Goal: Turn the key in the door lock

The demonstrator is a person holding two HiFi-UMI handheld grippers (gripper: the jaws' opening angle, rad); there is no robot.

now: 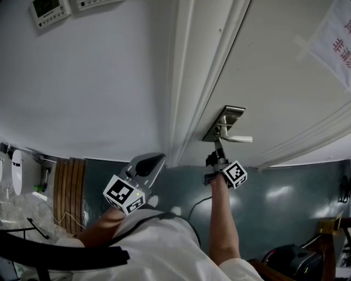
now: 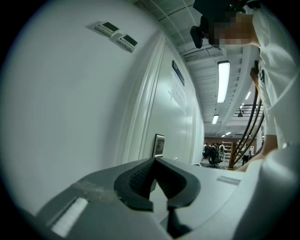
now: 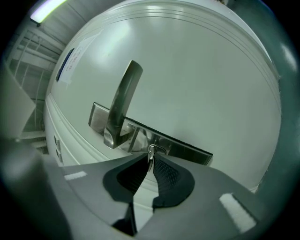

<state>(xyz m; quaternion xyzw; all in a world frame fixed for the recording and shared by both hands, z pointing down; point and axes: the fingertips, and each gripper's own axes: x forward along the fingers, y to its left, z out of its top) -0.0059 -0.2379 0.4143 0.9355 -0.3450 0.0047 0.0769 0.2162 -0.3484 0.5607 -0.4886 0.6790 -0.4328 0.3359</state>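
Observation:
The white door (image 1: 274,71) carries a metal lock plate (image 1: 225,122) with a lever handle (image 1: 237,138). My right gripper (image 1: 218,155) reaches up to the plate just below the handle. In the right gripper view the small metal key (image 3: 150,153) sticks out of the lock plate (image 3: 187,149) beside the handle (image 3: 123,101). The right gripper (image 3: 150,161) is shut on the key, its tips pinching the key's head. My left gripper (image 1: 156,161) hangs beside the door frame, away from the lock. Seen from its own camera, the left gripper (image 2: 154,161) is shut with nothing in it.
The door frame (image 1: 184,82) runs between the wall and the door. Two control panels (image 1: 49,11) hang on the wall at the left. A paper notice (image 1: 334,38) is taped to the door. A wooden slatted panel (image 1: 68,186) and a cable (image 1: 197,206) are on the floor.

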